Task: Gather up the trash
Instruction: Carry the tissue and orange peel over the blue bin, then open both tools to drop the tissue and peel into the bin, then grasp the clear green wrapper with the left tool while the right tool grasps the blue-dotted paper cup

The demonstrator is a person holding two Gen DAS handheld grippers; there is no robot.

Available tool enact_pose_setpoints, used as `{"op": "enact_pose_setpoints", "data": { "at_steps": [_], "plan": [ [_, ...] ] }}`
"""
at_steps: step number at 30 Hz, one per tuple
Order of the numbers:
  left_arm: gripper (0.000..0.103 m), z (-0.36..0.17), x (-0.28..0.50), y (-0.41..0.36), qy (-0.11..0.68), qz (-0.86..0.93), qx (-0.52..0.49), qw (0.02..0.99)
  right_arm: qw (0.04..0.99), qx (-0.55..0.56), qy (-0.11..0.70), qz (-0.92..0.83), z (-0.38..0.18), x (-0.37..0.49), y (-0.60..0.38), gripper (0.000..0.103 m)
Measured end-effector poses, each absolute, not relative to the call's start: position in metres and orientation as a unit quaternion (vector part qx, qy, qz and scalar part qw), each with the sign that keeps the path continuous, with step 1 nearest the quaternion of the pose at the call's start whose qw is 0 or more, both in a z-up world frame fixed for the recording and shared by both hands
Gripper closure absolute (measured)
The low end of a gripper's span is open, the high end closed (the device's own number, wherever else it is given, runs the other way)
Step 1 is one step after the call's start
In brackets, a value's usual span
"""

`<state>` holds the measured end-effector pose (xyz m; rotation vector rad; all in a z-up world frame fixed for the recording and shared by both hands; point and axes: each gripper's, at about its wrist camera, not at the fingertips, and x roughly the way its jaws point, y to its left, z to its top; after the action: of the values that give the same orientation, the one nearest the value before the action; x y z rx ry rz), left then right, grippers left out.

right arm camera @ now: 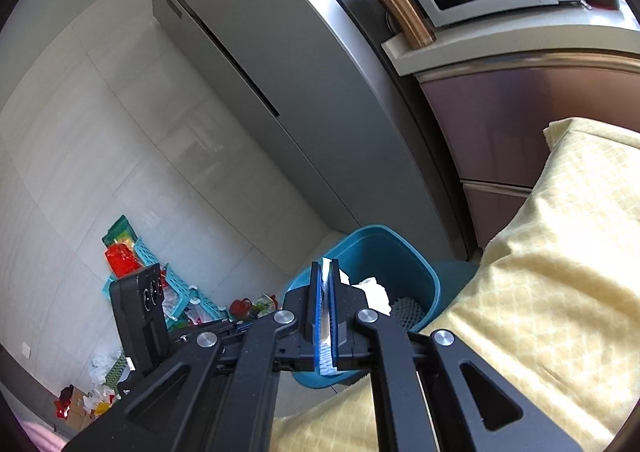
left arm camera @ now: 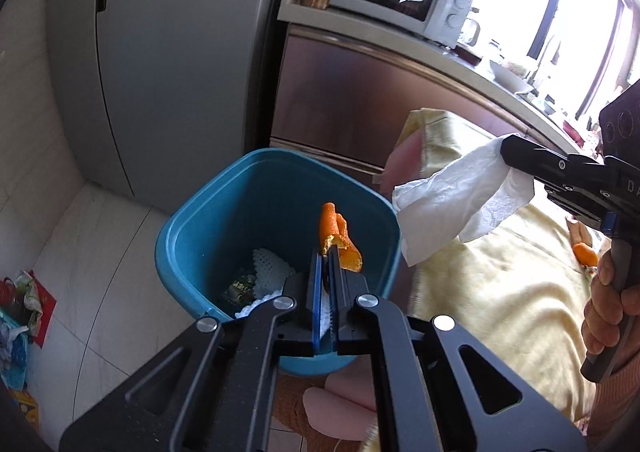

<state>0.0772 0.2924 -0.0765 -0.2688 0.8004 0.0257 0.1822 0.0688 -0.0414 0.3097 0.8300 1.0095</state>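
left gripper [left arm camera: 325, 252] clamps orange peel [left arm camera: 335, 238] over blue bin [left arm camera: 192, 236] | right gripper [left arm camera: 505, 151] pinches tissue [left arm camera: 452, 195] beyond bin's right rim | risk: tissue released early lands on yellow tablecloth [left arm camera: 500, 284]

Bright daylight from window [left arm camera: 560, 11] at 2 o'clock, blown out white. Soft glare on fridge door [right arm camera: 248, 51]. Strong fisheye bending, dark vignette at corners. Slight motion blur on tablecloth [right arm camera: 560, 272]; near gripper parts soft.
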Motion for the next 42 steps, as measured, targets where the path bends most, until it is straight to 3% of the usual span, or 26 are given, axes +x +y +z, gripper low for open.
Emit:
{"op": "enact_pose_setpoints", "data": {
  "at_steps": [25, 39, 42],
  "plan": [
    [0.097, -0.132, 0.146, 0.302, 0.439, 0.041, -0.144, 0.886, 0.774, 0.105, 0.458, 0.425, -0.091, 0.198, 0.112, 0.092],
    [0.071, -0.079, 0.109, 0.243, 0.356, -0.036, -0.111, 0.927, 0.807, 0.099, 0.395, 0.428, -0.052, 0.155, 0.02, 0.072],
    [0.068, -0.067, 0.1, 0.216, 0.343, -0.077, -0.098, 0.931, 0.826, 0.102, 0.377, 0.406, -0.043, 0.141, -0.019, 0.072]
  ]
}}
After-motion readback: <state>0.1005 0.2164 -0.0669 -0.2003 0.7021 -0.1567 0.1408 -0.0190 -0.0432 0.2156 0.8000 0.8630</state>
